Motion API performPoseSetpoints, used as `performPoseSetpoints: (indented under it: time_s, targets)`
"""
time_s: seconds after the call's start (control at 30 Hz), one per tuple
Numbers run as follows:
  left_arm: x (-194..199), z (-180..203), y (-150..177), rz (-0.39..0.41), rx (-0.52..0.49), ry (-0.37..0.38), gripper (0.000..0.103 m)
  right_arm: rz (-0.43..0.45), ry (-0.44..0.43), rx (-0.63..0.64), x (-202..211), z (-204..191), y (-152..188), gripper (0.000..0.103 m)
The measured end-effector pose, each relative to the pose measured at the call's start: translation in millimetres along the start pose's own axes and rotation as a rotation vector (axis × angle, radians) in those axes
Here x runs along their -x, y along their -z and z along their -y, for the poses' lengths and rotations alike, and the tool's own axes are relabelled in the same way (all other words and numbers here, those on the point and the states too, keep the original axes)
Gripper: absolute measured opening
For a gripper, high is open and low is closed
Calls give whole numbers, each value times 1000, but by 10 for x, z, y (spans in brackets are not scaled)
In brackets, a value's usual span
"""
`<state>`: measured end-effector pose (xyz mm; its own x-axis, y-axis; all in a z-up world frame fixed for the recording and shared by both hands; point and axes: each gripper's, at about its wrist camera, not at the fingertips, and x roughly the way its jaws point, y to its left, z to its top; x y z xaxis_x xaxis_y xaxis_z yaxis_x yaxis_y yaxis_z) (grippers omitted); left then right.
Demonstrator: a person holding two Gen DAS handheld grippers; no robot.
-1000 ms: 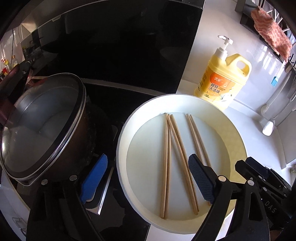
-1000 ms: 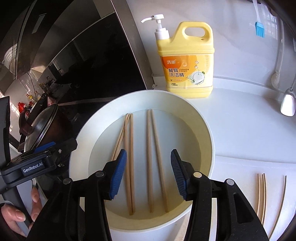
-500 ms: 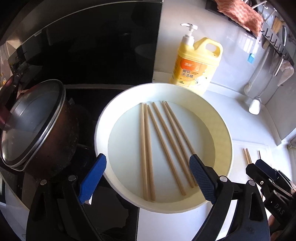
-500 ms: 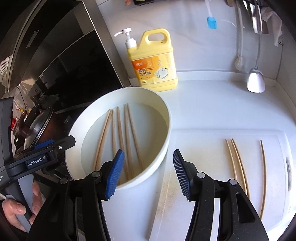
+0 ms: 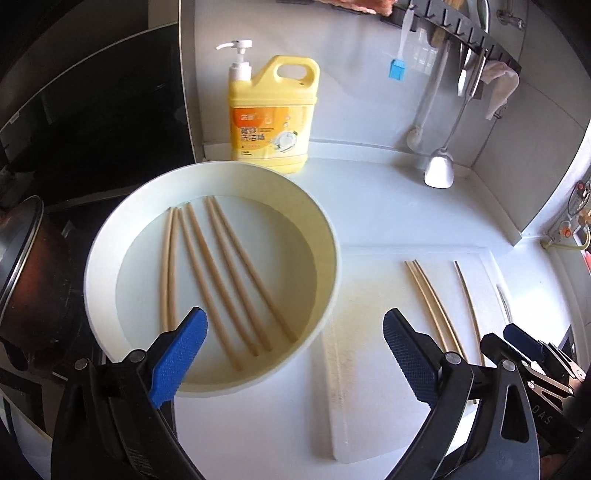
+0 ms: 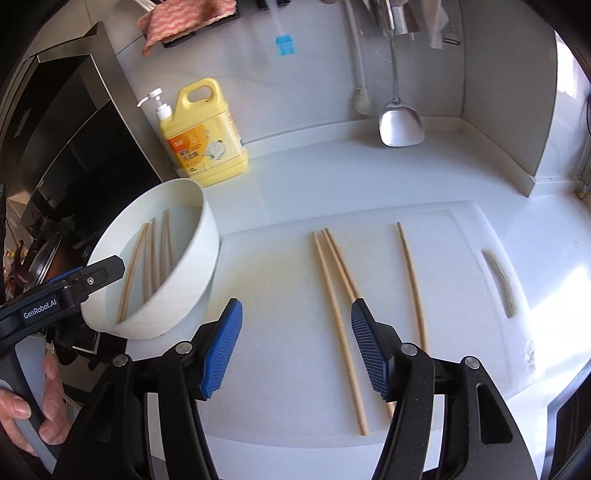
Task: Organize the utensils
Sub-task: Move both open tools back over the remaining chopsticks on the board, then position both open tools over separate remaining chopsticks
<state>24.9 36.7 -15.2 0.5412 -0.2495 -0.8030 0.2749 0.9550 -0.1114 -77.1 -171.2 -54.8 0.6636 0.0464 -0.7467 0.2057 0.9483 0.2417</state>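
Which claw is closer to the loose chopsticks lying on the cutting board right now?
The right claw: it hangs open right over the chopsticks on the cutting board, one showing between its pads. The left claw, also open, sits between the white bowl and the board, farther off.

a home kitchen. a white bench [image 6: 332, 173] runs along a pale splashback, with a dark glass hob [image 5: 92, 155] at one end and a lidded pot [image 5: 22, 266] on it. a yellow pump bottle of dish soap [image 5: 271, 118] stands by the wall. a wall rail [image 5: 461, 33] carries a steel spatula [image 6: 400, 125], a blue silicone brush [image 6: 285, 45] and a pink cloth [image 6: 184, 16]. a white cutting board [image 6: 461, 258] and a white bowl [image 6: 210, 236] hold wooden chopsticks [image 6: 336, 314].
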Motion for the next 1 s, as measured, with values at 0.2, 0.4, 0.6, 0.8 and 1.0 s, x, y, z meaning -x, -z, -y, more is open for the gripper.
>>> performPoseSetpoints:
  time_s: [0.2,0.4,0.6,0.8,1.0]
  targets:
    - [-78,492,181,-11,37,-30,95,-11,6,29,110,580,146,62]
    - [-195,875,465,-24,116,-109,95,-26,-33,91,21,1047,170,63]
    - [-331,1168,657,-19,141,-146,95,-40,-72,131,-150,1329,214,63]
    - [-616,1384,774,-12,84,-125,95,-4,-85,89,-289,1462,260,63]
    - [-786,1402,889,26,85,-119,95,19,-87,130,-463,1410,274,63]
